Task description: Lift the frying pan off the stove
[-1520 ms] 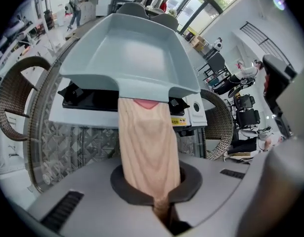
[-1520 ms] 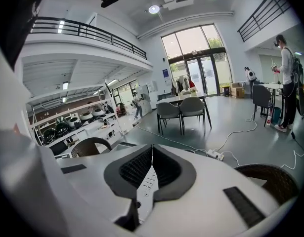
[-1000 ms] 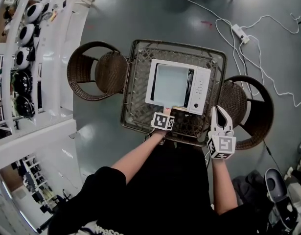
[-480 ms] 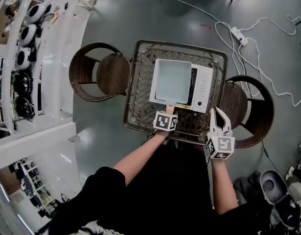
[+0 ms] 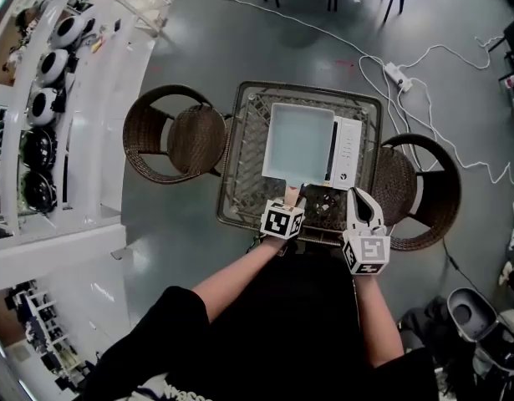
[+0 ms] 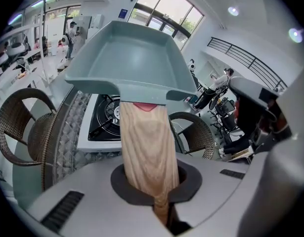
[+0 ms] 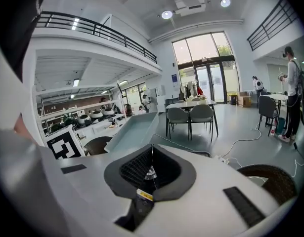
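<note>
A square pale grey-blue frying pan (image 5: 298, 140) with a wooden handle (image 5: 292, 195) hangs in the air above the white stove (image 5: 345, 153). My left gripper (image 5: 288, 205) is shut on the end of that handle. In the left gripper view the pan (image 6: 132, 58) tilts up over the handle (image 6: 144, 147), and the stove's black burner (image 6: 105, 115) shows below it with a gap between them. My right gripper (image 5: 358, 197) hovers at the table's front right, shut and empty. In the right gripper view its pads (image 7: 151, 174) meet, and the pan (image 7: 134, 130) floats to the left.
The stove stands on a square wicker table (image 5: 238, 153). A round wicker chair (image 5: 169, 136) is on its left and another (image 5: 424, 190) on its right. White cables and a power strip (image 5: 399, 73) lie on the grey floor. White shelving (image 5: 64, 98) runs along the left.
The pan has risen off the stove in my left gripper and now covers most of the stove from above. My right gripper has drifted slightly left, still shut.
</note>
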Action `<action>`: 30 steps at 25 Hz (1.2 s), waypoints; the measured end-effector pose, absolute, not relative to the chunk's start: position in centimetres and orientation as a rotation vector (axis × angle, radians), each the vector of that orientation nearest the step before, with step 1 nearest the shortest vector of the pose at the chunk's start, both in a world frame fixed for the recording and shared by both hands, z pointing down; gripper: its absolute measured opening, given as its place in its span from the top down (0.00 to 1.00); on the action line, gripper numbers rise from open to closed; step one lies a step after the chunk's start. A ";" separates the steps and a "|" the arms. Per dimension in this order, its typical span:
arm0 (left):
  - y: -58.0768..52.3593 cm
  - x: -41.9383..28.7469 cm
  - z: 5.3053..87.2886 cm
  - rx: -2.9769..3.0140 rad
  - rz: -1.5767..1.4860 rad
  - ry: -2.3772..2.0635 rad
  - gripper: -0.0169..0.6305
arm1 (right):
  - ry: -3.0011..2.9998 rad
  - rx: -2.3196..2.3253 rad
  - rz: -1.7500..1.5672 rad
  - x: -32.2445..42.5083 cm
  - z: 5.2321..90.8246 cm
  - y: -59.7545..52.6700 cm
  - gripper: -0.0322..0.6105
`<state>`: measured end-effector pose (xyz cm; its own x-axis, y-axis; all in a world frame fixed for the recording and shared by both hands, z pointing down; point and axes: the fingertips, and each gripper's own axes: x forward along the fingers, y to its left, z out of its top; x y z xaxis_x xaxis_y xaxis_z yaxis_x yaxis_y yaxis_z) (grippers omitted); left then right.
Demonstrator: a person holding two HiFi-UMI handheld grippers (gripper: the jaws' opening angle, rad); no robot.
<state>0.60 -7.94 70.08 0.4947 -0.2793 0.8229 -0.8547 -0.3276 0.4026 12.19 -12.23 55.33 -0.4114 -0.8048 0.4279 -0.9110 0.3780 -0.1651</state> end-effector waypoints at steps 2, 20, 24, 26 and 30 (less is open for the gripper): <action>-7.5 0.0 68.3 1.893 0.797 -0.949 0.95 | -2.367 1.532 0.545 11.4 54.3 -11.3 0.90; -0.9 -5.0 60.7 2.184 0.665 -0.959 0.95 | -2.308 1.675 0.447 6.2 50.3 -1.9 0.90; 1.4 -6.2 59.9 2.181 0.622 -0.945 0.95 | -2.305 1.667 0.433 4.7 49.6 0.1 0.90; 2.2 -7.1 59.6 2.183 0.614 -0.955 0.95 | -2.304 1.659 0.430 4.3 49.6 0.8 0.90; 3.4 -9.2 59.1 2.196 0.609 -1.017 0.95 | -2.327 1.630 0.426 3.8 49.7 1.7 0.90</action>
<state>-9.17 3.40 59.08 0.5941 -0.4979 0.6318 -0.7919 -0.4998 0.3509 3.85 1.71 49.73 -0.3316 -0.8633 0.3806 -0.9421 0.3244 -0.0850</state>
